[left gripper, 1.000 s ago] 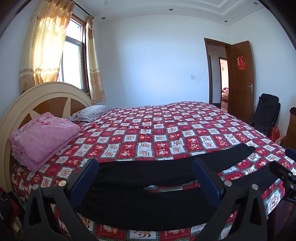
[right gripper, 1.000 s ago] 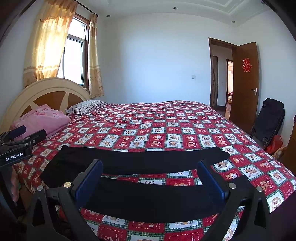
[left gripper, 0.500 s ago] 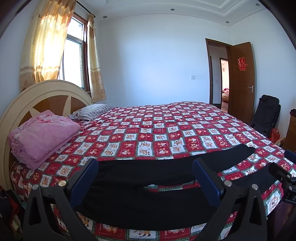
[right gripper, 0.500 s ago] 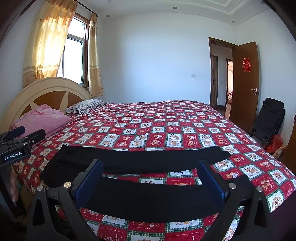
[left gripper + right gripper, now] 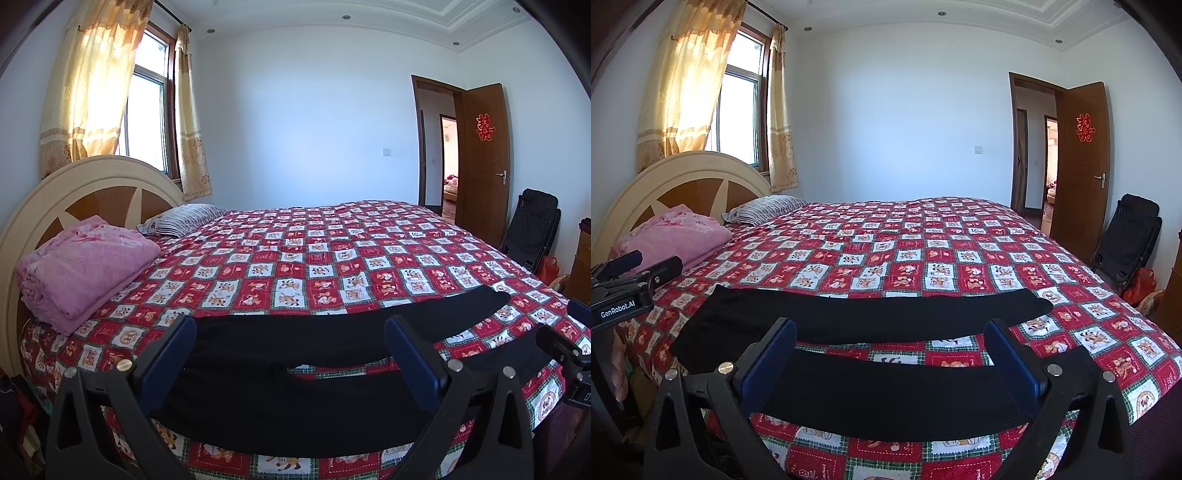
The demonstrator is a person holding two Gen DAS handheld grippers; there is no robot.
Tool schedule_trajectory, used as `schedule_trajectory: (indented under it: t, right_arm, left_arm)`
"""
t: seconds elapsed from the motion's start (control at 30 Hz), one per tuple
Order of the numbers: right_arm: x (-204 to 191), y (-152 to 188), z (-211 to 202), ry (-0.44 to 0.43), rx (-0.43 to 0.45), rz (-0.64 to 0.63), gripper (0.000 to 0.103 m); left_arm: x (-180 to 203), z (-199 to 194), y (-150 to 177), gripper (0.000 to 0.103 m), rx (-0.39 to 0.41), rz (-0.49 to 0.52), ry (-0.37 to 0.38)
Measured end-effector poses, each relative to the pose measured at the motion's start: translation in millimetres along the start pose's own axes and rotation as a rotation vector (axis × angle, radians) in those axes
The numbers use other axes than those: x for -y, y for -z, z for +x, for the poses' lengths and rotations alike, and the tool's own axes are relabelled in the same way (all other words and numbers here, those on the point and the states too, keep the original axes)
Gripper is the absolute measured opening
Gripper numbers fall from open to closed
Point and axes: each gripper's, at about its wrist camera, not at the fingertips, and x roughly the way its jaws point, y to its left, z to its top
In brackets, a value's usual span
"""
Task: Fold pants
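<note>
Left wrist view: both tongs (image 5: 290, 345) (image 5: 890, 349) gape, released, above smooth black pants (image 5: 295, 402) spread on checkered quilt (image 5: 295, 258).

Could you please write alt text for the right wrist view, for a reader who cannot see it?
Black pants lie spread flat, legs apart, on a red checked bedspread, seen between the open right gripper. A pink blanket and striped pillow sit by the headboard; the left gripper shows at left.

Black tongs (image 5: 290, 356) – blue pads (image 5: 170, 356), silver screws, "GenRobot.AI" label.
</note>
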Motion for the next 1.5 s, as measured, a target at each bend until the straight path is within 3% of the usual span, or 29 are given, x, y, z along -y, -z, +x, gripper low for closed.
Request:
schedule_trajectory:
  t: [0.97,1.07,1.27,1.5]
  right_arm:
    - [-1,7,7,-0.025,-0.009,-0.004,0.102]
    - [1,11,14,-0.053,-0.022,0.001,0.102]
    - [0,31,43,-0.033,-0.09,-0.032,0.102]
    - [9,62,94,-0.019,-0.206,-0.05,0.102]
  left_arm:
    - [-7,7,10,0.103,-0.016,0.0,-0.005]
    - [-23,29,10,0.103,-0.042,-0.013,-0.038]
    - [-76,86,27,0.103,-0.091,0.009,-0.193]
    - [-142,186,54,0.103,-0.298,0.012,-0.253]
